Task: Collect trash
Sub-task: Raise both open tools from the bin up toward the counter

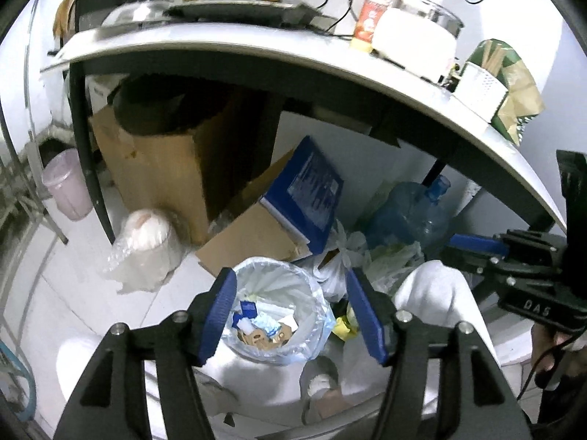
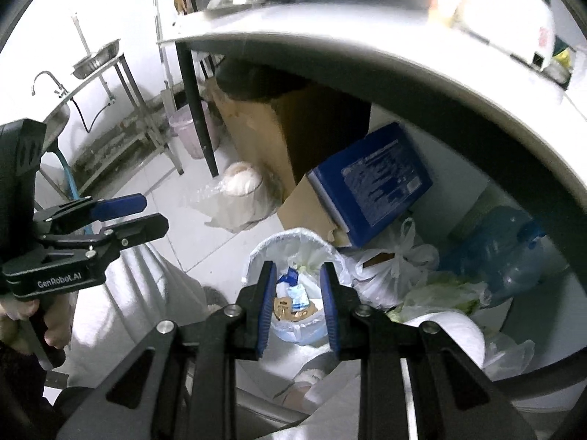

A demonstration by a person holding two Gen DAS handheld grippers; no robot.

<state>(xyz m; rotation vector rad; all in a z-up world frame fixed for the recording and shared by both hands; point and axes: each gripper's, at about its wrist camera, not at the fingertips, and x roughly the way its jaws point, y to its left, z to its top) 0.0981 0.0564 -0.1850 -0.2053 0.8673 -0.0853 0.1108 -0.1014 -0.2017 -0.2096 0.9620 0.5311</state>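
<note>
Left gripper [image 1: 291, 315] gapes empty above the lined bin [image 1: 279, 352]; right gripper [image 2: 298, 306] narrowly parted, empty.

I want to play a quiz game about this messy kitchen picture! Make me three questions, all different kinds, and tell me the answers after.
1. True or false: the left tool is holding a piece of trash.
2. What lines the small trash bin? A) a white plastic bag B) newspaper C) nothing
3. Fill in: the blue box rests on a ____ box.

Key: 1. False: nothing is between its fingers. 2. A. 3. cardboard.
</note>
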